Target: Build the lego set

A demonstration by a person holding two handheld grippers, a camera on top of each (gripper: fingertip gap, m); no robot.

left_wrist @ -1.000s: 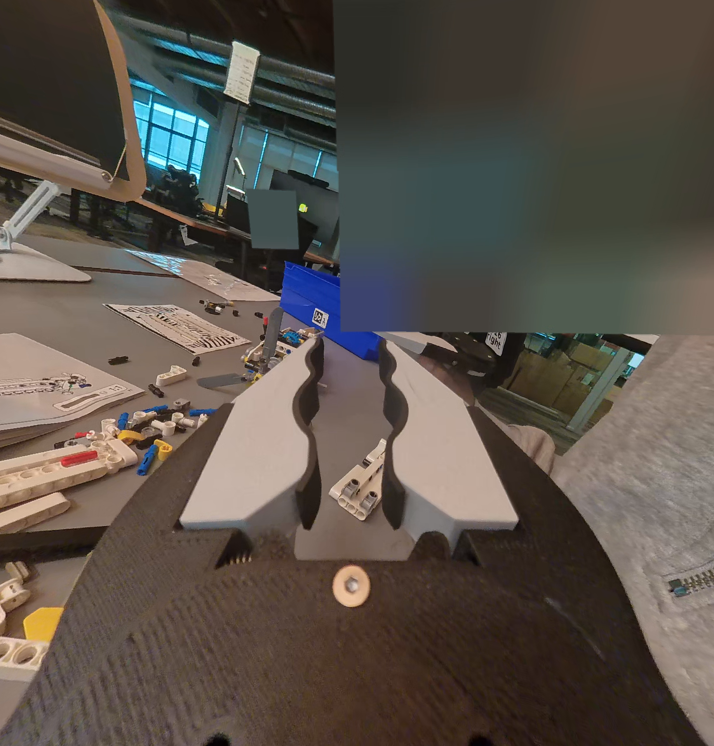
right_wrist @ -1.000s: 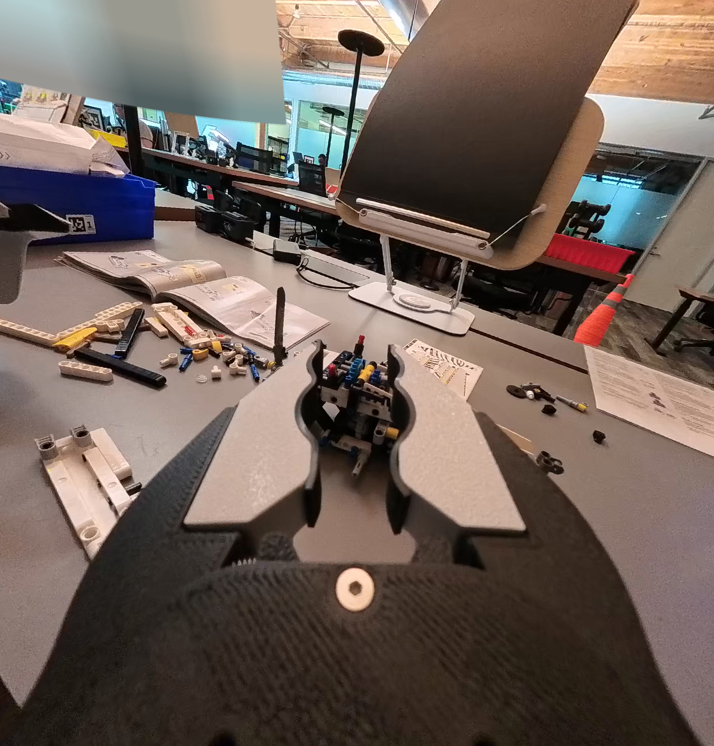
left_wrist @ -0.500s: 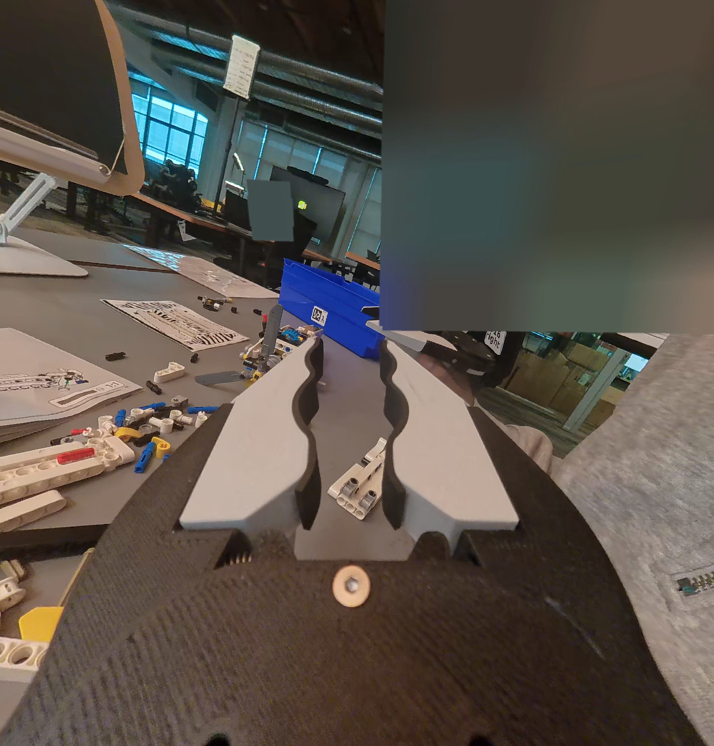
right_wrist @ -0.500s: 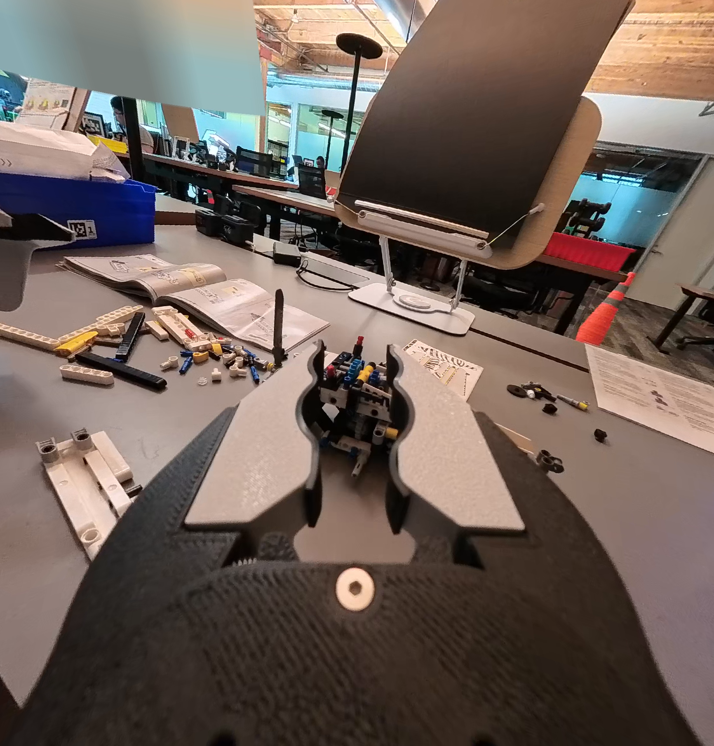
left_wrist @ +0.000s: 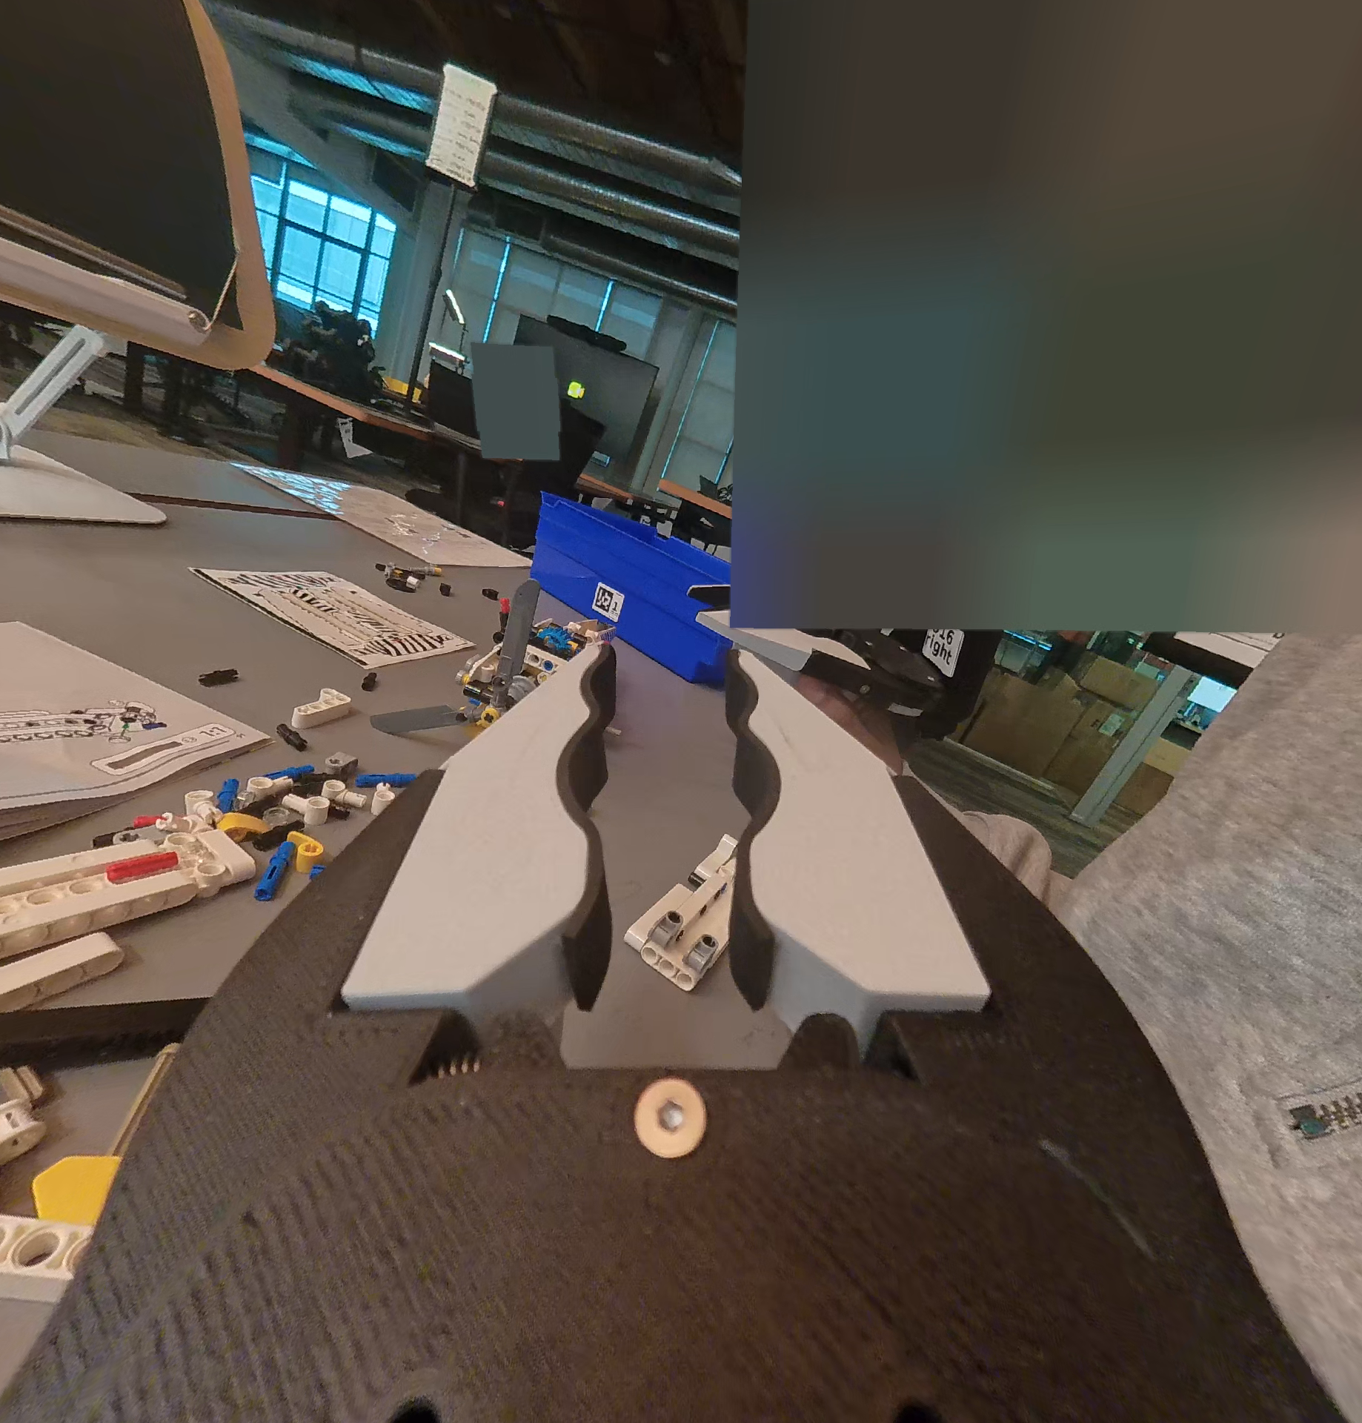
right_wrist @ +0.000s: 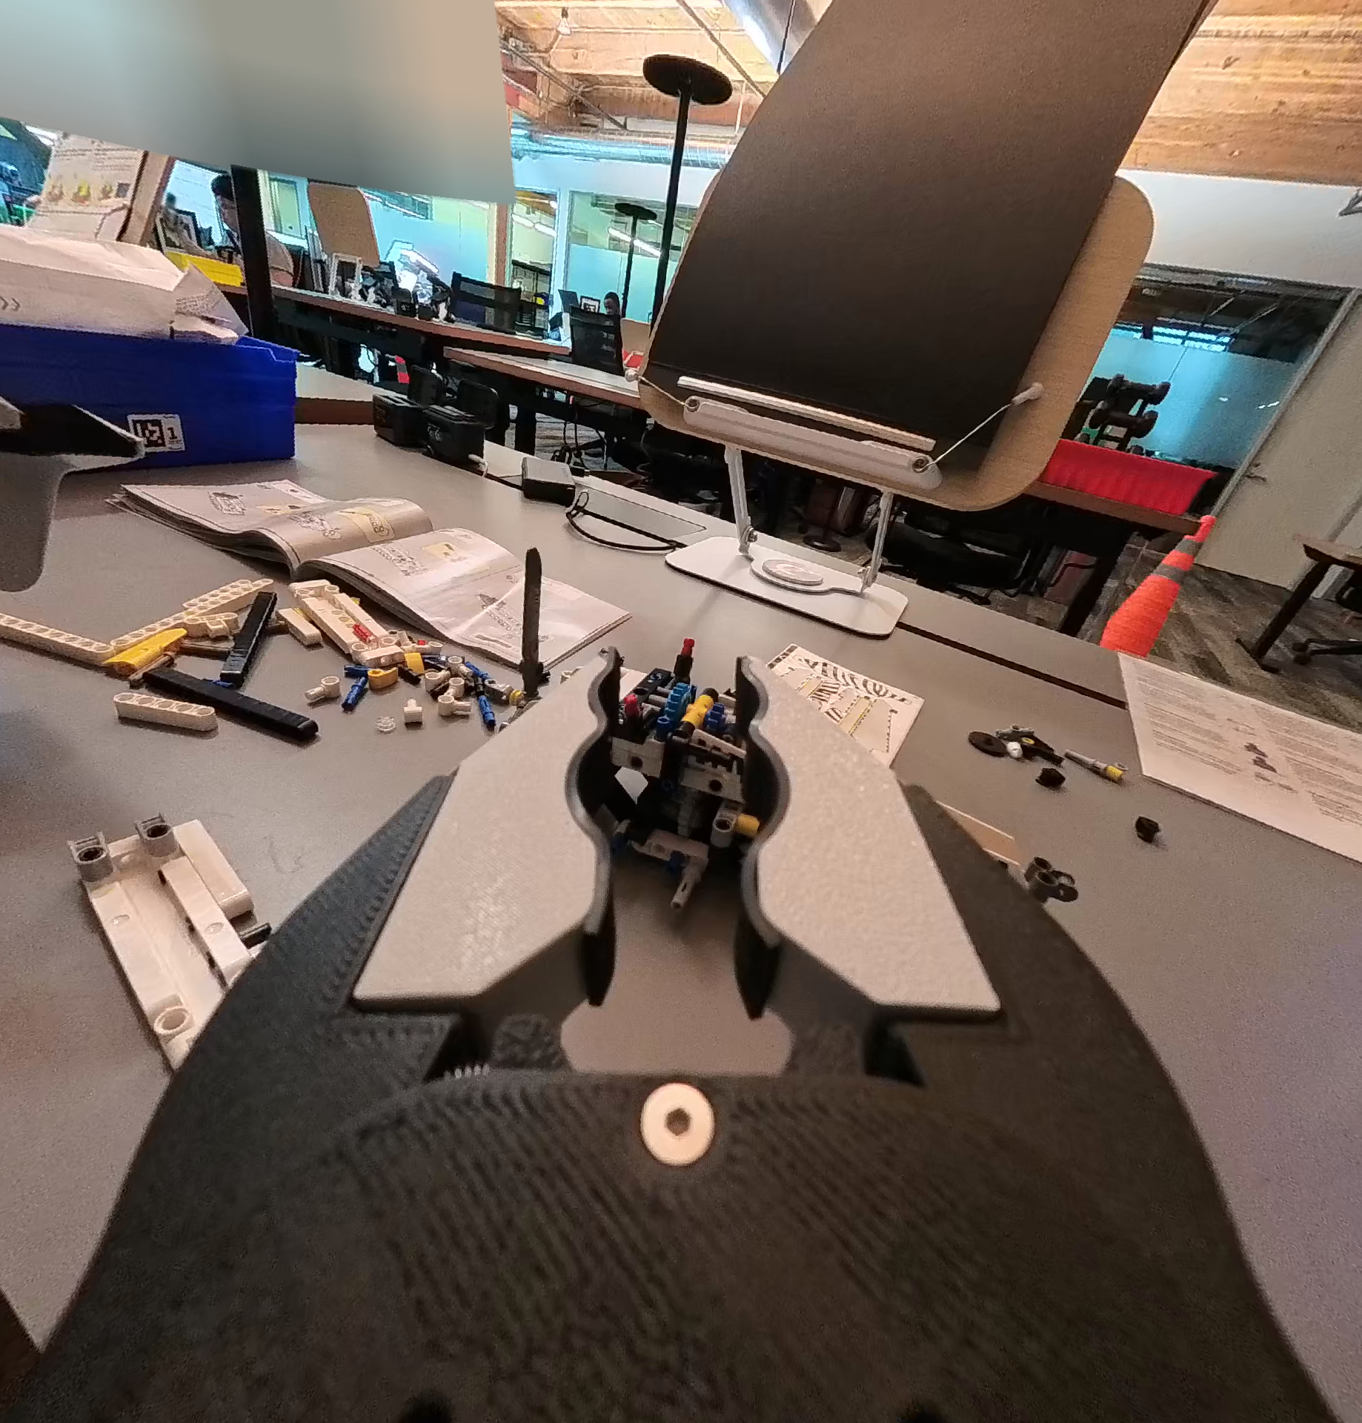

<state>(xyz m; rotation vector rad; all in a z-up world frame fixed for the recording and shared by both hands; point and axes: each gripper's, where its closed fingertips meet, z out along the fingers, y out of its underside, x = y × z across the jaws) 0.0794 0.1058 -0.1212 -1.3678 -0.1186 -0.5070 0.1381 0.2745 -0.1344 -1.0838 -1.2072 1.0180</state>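
A multicoloured lego assembly (right_wrist: 682, 762) with an upright grey blade stands on the grey table, seen through the gap of my right gripper (right_wrist: 676, 666). That gripper is open and empty. The assembly also shows in the left wrist view (left_wrist: 524, 666), apart from the right gripper's finger (left_wrist: 762, 643). My left gripper (left_wrist: 669, 658) is open and empty, low over the table. A flat white lego sub-assembly (left_wrist: 682, 932) lies on the table below its fingers, and shows in the right wrist view (right_wrist: 162, 916). The left gripper's finger (right_wrist: 16, 493) shows at that view's left edge.
Loose small pieces (right_wrist: 416, 685) and white and black beams (right_wrist: 224, 693) lie left of the assembly. An open instruction booklet (right_wrist: 401, 554), a blue bin (right_wrist: 123, 385), a tablet stand (right_wrist: 893, 308), a sticker sheet (right_wrist: 855, 701) and a paper (right_wrist: 1263, 762) ring the work area. A grey sleeve (left_wrist: 1240, 924) is at my right. The grippers' ends are close to 20 centimetres from one another.
Both views have drifted only slightly. Nothing was taken hold of or let go, and both grippers stay open.
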